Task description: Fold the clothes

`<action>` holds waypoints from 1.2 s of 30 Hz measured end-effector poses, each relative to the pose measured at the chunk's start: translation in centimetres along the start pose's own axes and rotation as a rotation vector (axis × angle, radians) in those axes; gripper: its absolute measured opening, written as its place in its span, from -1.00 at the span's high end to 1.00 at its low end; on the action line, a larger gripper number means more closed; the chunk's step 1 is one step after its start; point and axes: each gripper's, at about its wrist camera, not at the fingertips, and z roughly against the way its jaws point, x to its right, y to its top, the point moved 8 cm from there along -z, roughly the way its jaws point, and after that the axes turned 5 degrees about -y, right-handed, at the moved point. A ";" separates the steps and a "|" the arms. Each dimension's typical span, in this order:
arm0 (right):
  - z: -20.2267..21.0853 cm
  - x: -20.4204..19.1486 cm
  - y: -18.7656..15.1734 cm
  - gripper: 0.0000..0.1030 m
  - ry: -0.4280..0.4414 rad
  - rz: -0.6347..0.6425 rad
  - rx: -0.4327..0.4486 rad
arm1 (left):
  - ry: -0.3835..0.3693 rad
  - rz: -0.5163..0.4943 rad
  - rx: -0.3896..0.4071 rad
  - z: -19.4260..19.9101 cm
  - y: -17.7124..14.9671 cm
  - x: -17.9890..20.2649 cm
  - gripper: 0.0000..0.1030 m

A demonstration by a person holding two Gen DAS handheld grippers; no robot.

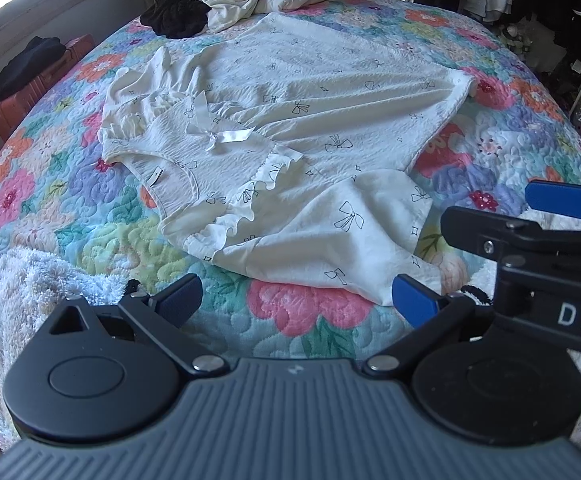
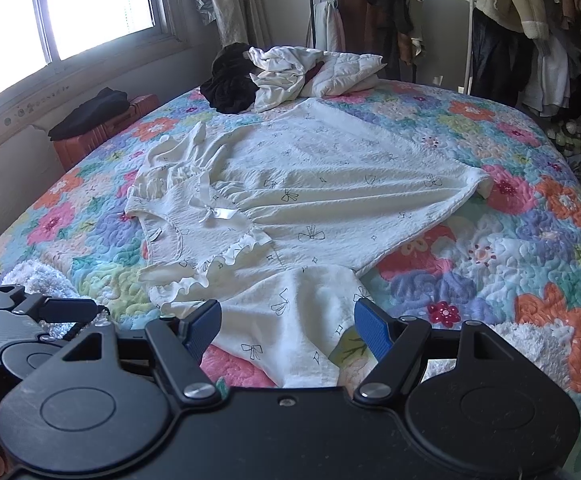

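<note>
A white nightdress [image 1: 290,112] with small black bow prints and a satin bow lies spread on the floral quilt [image 1: 70,184], neckline to the left, hem to the right, its near side folded inward. It also shows in the right wrist view [image 2: 310,208]. My left gripper [image 1: 296,300] is open and empty, just short of the dress's near edge. My right gripper [image 2: 288,326] is open and empty, its fingers either side of the near folded flap. The right gripper also shows in the left wrist view [image 1: 530,240].
A pile of black and white clothes [image 2: 274,76] and a quilted pillow sit at the bed's far end. An orange suitcase [image 2: 102,132] stands by the window wall. A fluffy white blanket [image 1: 30,292] lies near left. A clothes rack [image 2: 374,12] stands behind.
</note>
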 end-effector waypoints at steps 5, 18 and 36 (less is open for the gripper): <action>-0.6 -0.2 0.1 -0.51 0.011 -0.003 -0.011 | 0.003 0.004 -0.006 -0.2 0.1 -0.3 -1.00; -5.5 2.0 1.1 -0.51 0.135 -0.068 -0.084 | -0.045 0.060 -0.020 -2.9 2.8 -3.6 -1.00; -18.6 1.5 -5.5 0.52 0.211 -0.226 -0.480 | 0.017 -0.120 0.053 -9.2 4.4 -7.5 -0.91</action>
